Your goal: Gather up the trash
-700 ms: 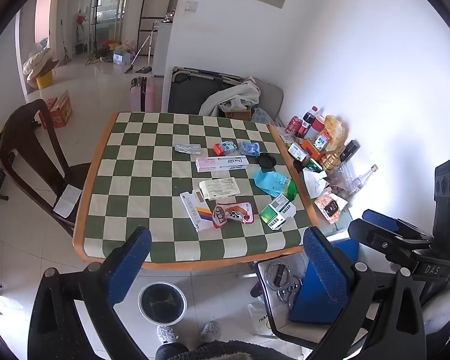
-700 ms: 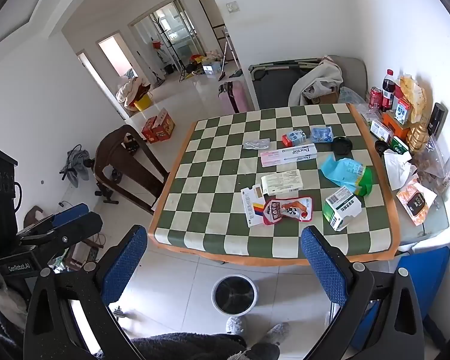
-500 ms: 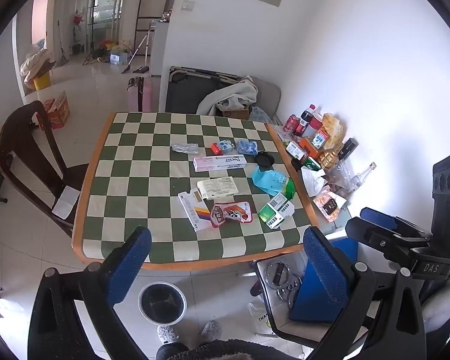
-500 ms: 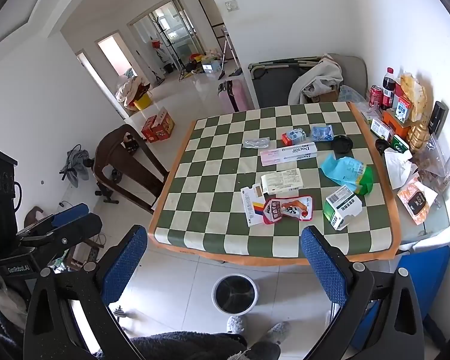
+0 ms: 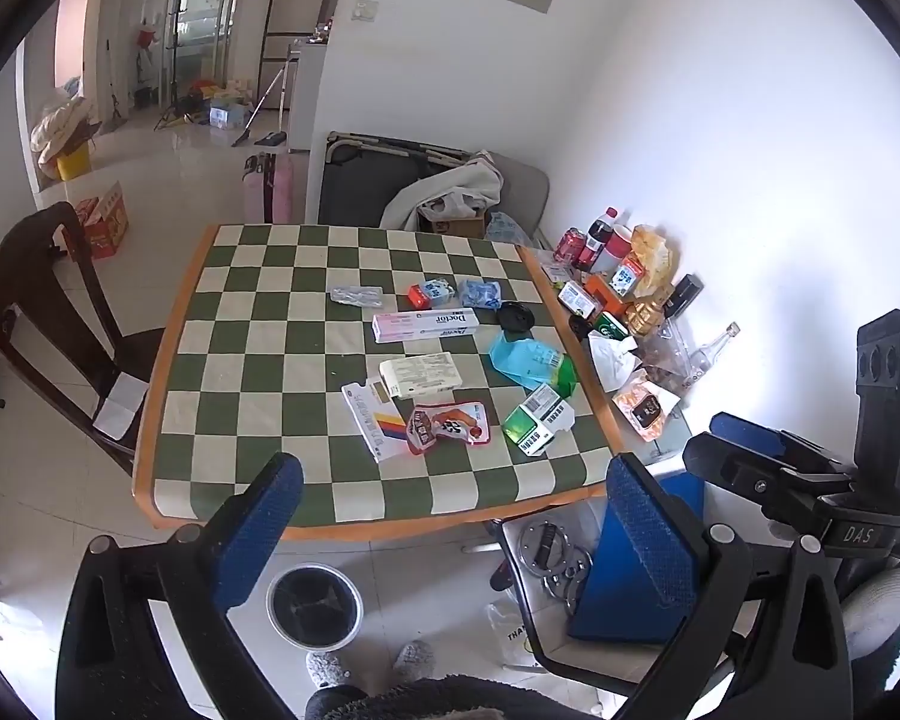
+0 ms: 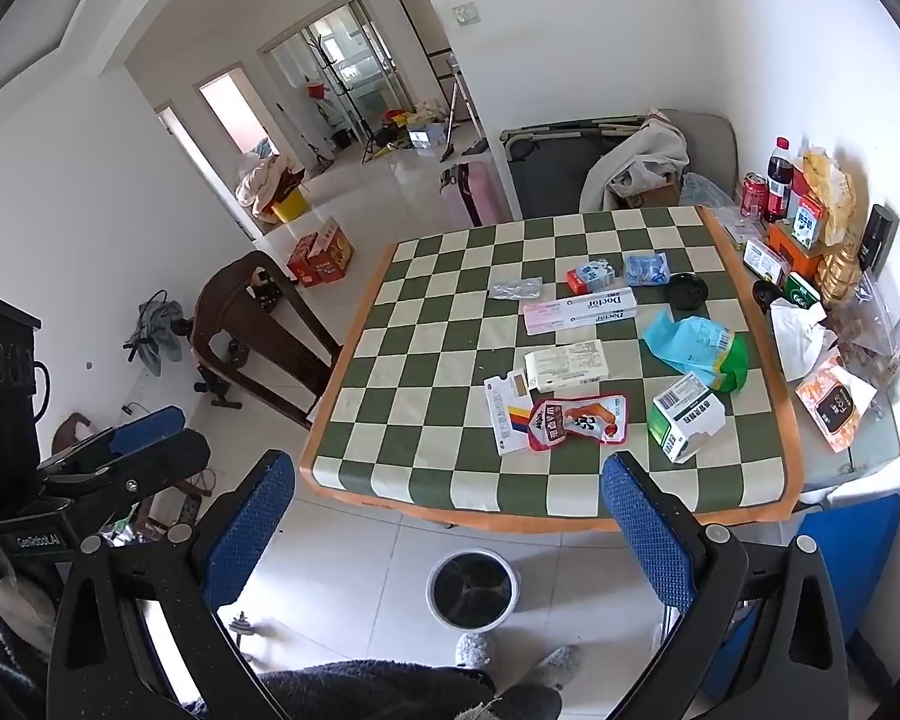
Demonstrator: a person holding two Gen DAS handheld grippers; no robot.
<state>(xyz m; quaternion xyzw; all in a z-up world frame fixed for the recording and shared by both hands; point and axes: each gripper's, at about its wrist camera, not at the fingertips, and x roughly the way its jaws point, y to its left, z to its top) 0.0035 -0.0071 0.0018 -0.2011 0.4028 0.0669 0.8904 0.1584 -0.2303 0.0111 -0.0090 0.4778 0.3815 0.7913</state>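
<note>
Trash lies on the right half of the green-and-white checked table (image 5: pixel 258 360): a red snack wrapper (image 5: pixel 447 425) (image 6: pixel 576 420), a green-white carton (image 5: pixel 538 420) (image 6: pixel 687 420), a blue-green bag (image 5: pixel 528 360), a pink toothpaste box (image 5: pixel 426 324), a white box (image 5: pixel 420 375) and several smaller packets. On the floor below the table's front edge stands a round bin (image 5: pixel 314 603) (image 6: pixel 473 588). My left gripper (image 5: pixel 450 474) hovers open and empty in front of the table. My right gripper (image 6: pixel 447 468) does the same beside it. Each also shows at the edge of the other's view.
A dark wooden chair (image 5: pixel 48 312) stands left of the table. To the right, a side table (image 5: pixel 666 438) along the wall is crowded with bottles, cans and snacks. A blue seat (image 5: pixel 630 588) stands at the right front, a folded cot (image 5: pixel 390 180) behind. The person's slippered feet (image 5: pixel 366 663) are near the bin.
The left wrist view has drifted slightly, so the table sits a little further left in it. Nothing on the table has moved. Both grippers stay open.
</note>
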